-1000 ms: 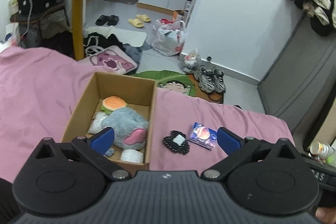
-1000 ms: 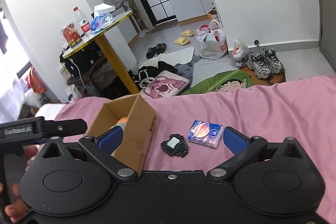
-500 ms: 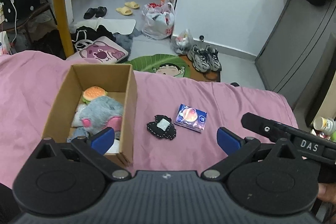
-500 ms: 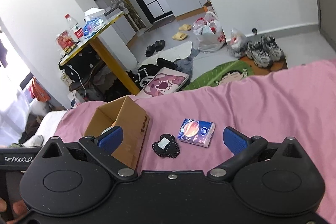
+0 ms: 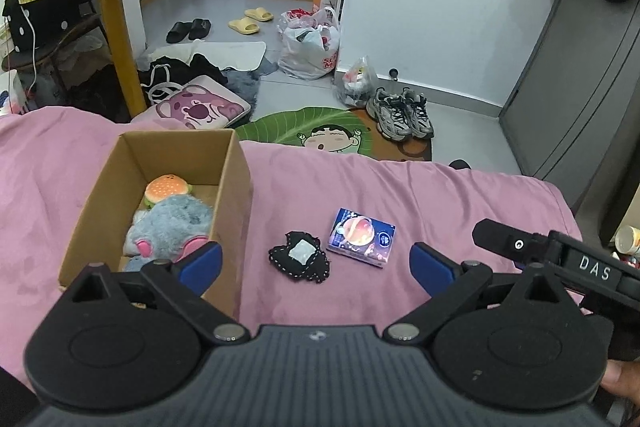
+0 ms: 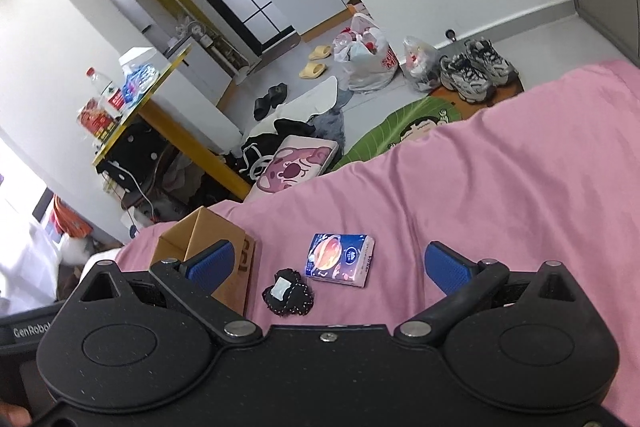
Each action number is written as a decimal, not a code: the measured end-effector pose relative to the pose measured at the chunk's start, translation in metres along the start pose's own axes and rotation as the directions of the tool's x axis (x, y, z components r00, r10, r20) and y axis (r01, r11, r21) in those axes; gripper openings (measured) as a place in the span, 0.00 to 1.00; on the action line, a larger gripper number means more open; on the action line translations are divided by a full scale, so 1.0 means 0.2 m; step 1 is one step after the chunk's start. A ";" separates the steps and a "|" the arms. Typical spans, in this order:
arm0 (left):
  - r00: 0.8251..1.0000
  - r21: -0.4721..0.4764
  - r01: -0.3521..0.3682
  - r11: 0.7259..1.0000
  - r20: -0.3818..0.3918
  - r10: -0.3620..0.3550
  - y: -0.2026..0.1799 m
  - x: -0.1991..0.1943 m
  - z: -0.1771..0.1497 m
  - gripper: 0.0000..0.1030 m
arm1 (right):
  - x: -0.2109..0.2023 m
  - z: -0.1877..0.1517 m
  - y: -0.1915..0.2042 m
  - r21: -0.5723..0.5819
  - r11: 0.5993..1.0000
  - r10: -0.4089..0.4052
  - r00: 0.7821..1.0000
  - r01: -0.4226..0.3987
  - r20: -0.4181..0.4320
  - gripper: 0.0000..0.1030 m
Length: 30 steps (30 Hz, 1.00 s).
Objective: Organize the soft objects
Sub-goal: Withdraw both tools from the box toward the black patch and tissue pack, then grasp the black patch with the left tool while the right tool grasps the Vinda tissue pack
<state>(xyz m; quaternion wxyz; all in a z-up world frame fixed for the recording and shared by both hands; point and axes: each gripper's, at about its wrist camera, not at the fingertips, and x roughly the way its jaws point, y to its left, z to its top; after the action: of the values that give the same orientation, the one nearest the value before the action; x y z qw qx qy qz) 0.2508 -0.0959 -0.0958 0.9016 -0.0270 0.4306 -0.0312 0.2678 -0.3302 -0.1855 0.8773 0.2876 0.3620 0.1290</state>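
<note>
Remaining outside the box (image 5: 236, 187): black patch (image 5: 300, 261), tissue pack (image 5: 362, 237); plush toys (image 5: 172, 223) boxed; both tools (image 5: 316, 261) (image 6: 326, 265) spread, empty.

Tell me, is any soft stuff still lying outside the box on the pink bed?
Yes. Two things lie loose on the pink blanket beside the cardboard box: a small black pouch and a tissue pack. The burger plush and grey plush are inside. Both grippers are open and empty.
</note>
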 end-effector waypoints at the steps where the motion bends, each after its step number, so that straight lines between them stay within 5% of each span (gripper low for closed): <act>1: 1.000 0.003 -0.002 1.000 0.005 0.002 -0.01 0.01 0.00 0.97 | 0.01 0.00 -0.02 0.014 1.000 -0.001 1.000 0.001 0.000 0.99; 19: 0.996 -0.028 -0.081 0.996 -0.050 0.079 -0.11 0.35 -0.04 0.61 | 0.16 0.03 -0.17 0.147 0.988 0.053 0.997 -0.045 -0.053 0.73; 30: 0.986 -0.072 -0.150 0.986 -0.086 0.144 -0.11 0.57 -0.05 0.58 | 0.34 0.02 -0.23 0.226 0.972 0.094 0.987 -0.064 -0.126 0.62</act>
<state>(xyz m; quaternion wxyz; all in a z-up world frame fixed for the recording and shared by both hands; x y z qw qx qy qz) 0.3141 -0.1264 -0.1881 0.8817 -0.0290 0.4682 0.0511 0.3201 -0.3385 -0.2488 0.8072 0.3881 0.4213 0.1423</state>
